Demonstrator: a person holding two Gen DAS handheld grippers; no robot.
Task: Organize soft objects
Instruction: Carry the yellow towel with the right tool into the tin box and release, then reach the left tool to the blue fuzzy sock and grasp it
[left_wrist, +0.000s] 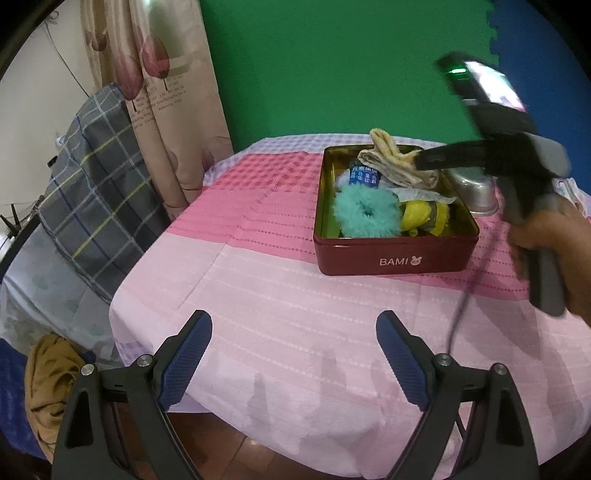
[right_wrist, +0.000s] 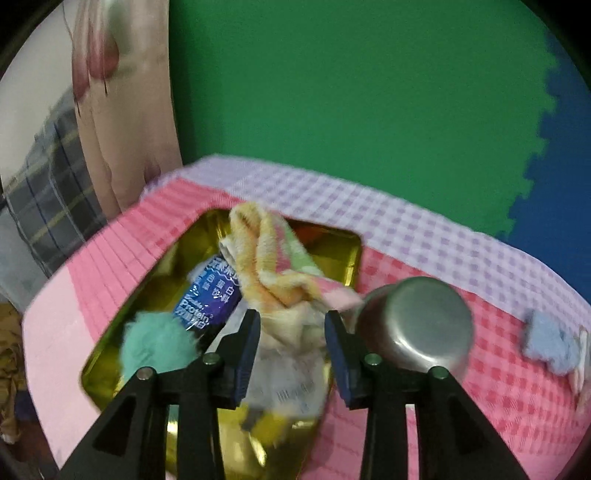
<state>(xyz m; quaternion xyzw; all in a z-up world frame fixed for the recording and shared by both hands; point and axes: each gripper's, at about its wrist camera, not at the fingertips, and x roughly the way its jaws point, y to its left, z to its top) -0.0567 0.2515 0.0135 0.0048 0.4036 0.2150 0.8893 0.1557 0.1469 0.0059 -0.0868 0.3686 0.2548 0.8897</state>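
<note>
A red BAMI tin (left_wrist: 395, 254) with a gold inside (right_wrist: 155, 280) stands on the pink cloth table. It holds a teal fluffy scrunchie (left_wrist: 365, 214) (right_wrist: 155, 343), a blue packet (left_wrist: 364, 177) (right_wrist: 210, 302), a yellow soft toy (left_wrist: 424, 216) and white wrapping. My right gripper (right_wrist: 291, 321) (left_wrist: 421, 162) is over the tin, its fingers either side of a folded yellow-pink towel (right_wrist: 273, 273) (left_wrist: 391, 158) with a gap showing. My left gripper (left_wrist: 293, 332) is open and empty above the table's near edge.
An upturned metal cup (right_wrist: 417, 328) (left_wrist: 476, 192) stands right of the tin. A light blue cloth (right_wrist: 550, 347) lies at the table's right. A plaid cloth (left_wrist: 92, 206), a curtain (left_wrist: 159, 92) and a brown garment (left_wrist: 51, 376) are on the left.
</note>
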